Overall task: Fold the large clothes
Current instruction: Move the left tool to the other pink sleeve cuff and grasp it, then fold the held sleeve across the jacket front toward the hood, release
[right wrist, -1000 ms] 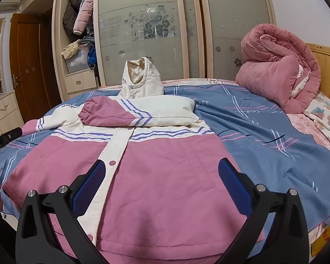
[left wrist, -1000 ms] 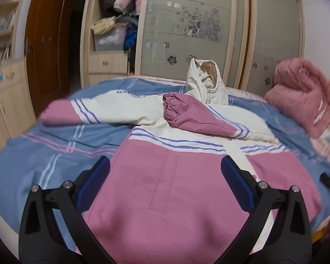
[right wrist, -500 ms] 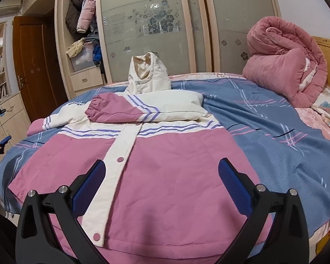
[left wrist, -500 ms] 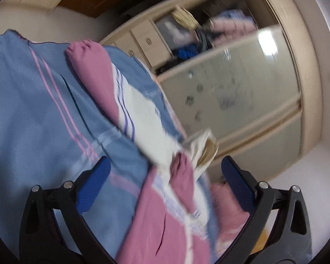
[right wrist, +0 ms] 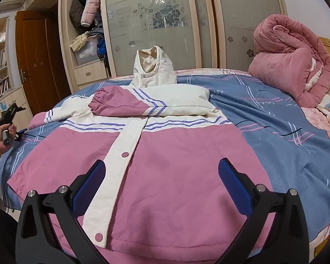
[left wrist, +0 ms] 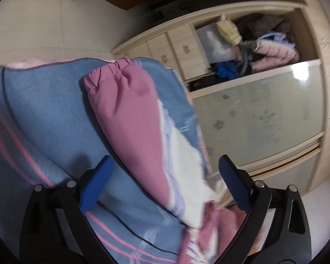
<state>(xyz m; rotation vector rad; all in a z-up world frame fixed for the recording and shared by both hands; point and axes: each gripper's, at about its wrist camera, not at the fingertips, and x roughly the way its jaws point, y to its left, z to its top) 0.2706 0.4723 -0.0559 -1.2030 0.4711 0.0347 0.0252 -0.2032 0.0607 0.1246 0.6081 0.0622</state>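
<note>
Jacket (right wrist: 156, 154), pink and cream with purple stripes, lies front-up on the blue plaid bedspread (right wrist: 274, 136), its hood (right wrist: 154, 68) standing up at the far edge. One sleeve (right wrist: 143, 105) is folded across the chest; the other sleeve (left wrist: 129, 118) stretches out flat toward the bed's side. The left gripper (left wrist: 165, 176) hovers over that outstretched sleeve, fingers spread wide and holding nothing, the view tilted and blurred. The right gripper (right wrist: 162, 176) hangs above the hem, fingers likewise apart and empty. A rolled pink quilt (right wrist: 290, 59) sits near the headboard, a wardrobe (right wrist: 156, 22) beyond.
</note>
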